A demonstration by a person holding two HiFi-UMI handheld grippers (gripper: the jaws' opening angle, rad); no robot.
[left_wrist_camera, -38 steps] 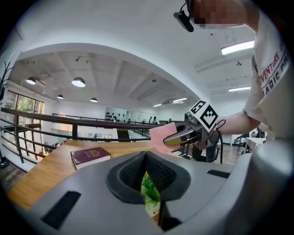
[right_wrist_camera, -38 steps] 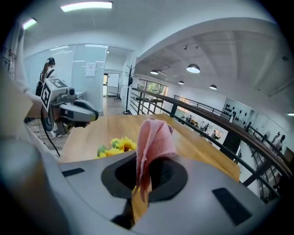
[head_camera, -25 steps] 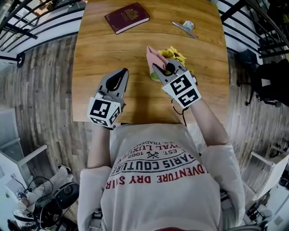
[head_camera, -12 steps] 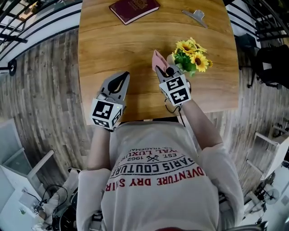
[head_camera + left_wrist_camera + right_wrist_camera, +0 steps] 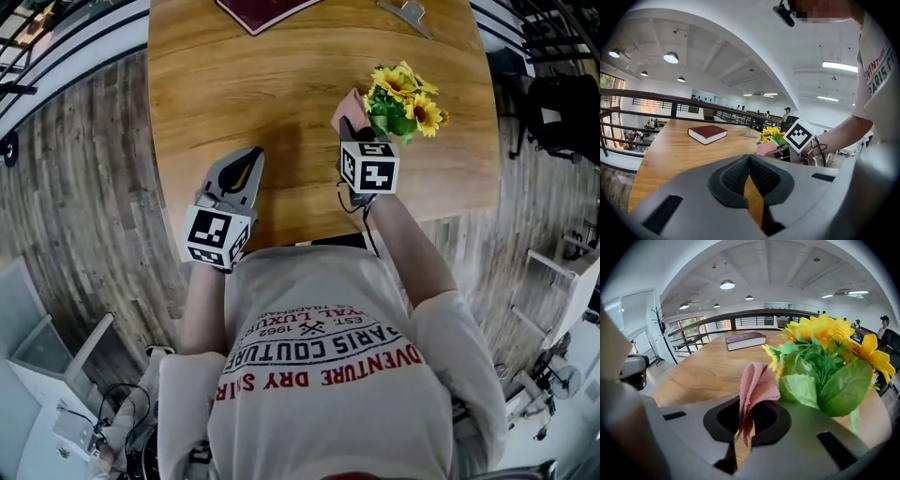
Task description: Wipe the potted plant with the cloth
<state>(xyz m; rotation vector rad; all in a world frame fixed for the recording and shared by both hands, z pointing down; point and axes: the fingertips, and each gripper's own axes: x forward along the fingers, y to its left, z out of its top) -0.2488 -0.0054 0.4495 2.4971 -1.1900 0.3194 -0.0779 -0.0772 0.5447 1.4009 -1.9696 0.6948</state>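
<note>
Jaws of right gripper (image 5: pixel 740 434) pinched shut on soft pink cloth (image 5: pixel 757 385), cloth tip just beside green leaves of yellow sunflower pot plant (image 5: pixel 820 362), plant stood on brown wood table (image 5: pixel 244 84), left gripper (image 5: pixel 750 164) jaws closed w/ nothing inside

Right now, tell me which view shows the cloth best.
The right gripper view: the pink cloth stands large and centred, pinched in the right gripper. The head view shows only a pink corner past that gripper, beside the plant. The left gripper view shows it small and distant.
</note>
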